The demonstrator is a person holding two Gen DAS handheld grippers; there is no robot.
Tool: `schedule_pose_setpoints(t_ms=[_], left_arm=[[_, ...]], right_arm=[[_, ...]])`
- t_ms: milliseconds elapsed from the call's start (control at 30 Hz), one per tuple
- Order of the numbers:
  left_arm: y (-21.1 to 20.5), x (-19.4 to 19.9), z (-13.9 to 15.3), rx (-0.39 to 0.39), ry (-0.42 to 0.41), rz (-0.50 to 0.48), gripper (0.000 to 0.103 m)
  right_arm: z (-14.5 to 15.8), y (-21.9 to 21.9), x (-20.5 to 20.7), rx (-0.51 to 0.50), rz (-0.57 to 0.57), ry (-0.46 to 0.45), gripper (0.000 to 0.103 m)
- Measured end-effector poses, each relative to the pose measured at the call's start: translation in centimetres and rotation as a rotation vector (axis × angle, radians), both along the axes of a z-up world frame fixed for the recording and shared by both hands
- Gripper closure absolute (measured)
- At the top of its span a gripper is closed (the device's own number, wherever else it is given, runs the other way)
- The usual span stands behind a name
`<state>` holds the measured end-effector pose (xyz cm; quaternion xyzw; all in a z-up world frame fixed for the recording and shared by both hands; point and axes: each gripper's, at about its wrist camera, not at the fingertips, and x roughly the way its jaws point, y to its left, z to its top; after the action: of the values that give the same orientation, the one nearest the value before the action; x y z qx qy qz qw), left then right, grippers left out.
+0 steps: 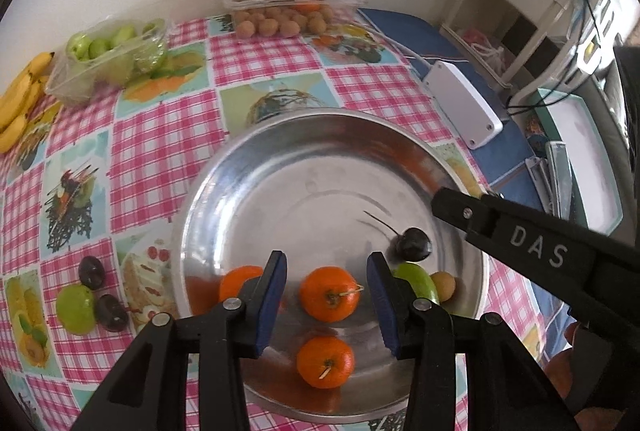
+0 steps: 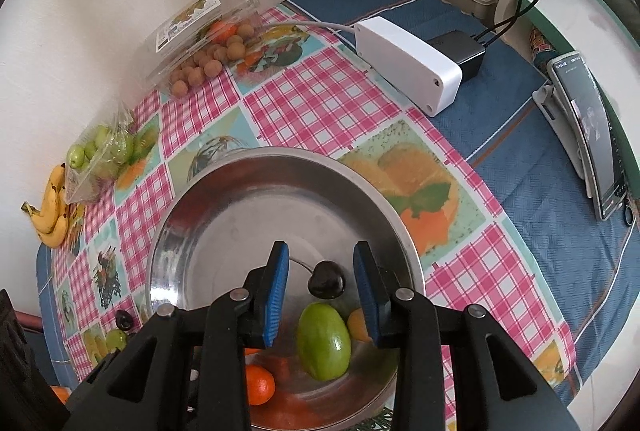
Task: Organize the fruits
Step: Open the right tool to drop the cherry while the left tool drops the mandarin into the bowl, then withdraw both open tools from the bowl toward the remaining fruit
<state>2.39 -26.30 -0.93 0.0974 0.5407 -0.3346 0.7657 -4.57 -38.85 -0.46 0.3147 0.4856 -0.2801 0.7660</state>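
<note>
Along the counter's [image 1: 168, 159] far left edge, bananas [image 1: 20, 99] and a tub of green fruit [image 1: 108, 59] are sitting untouched, and near the left front edge a green fruit [image 1: 75, 309] is lying with two dark cherries [image 1: 91, 271] just beside it, still outside the metal bowl [image 1: 320, 159]. Over the bowl, the left tongs [image 1: 326, 295] are hanging open and empty above three oranges [image 1: 329, 293]. Further right, the right tongs [image 2: 322, 291] are also standing open, gripping nothing, over a cherry [image 2: 326, 279] and a green fruit [image 2: 323, 341] lying in the bowl beside a small yellow fruit [image 2: 357, 325]. The risk, as I judge it, is rolling: round fruit on smooth metal is likely to skid if a pad nudges it, and the loose cherries near the counter's edge could be knocked off during a reach.
</note>
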Motion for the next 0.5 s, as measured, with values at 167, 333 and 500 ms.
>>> schedule_pose_setpoints(t_ms=[167,333,500], left_arm=[[1.4,1.2,0.3,0.017,-0.025,0.079,0.057],[3.5,2.7,0.6,0.022,-0.039,0.178,0.057],[5.5,4.1,0.5,0.024,-0.035,0.258,0.058]], right_arm=[[-0.8,0.1,0.3,0.007,0.008,0.023,0.069],[-1.1,0.5,0.7,0.007,0.030,0.037,0.069],[-0.9,1.1,1.1,-0.004,0.059,0.039,0.069]])
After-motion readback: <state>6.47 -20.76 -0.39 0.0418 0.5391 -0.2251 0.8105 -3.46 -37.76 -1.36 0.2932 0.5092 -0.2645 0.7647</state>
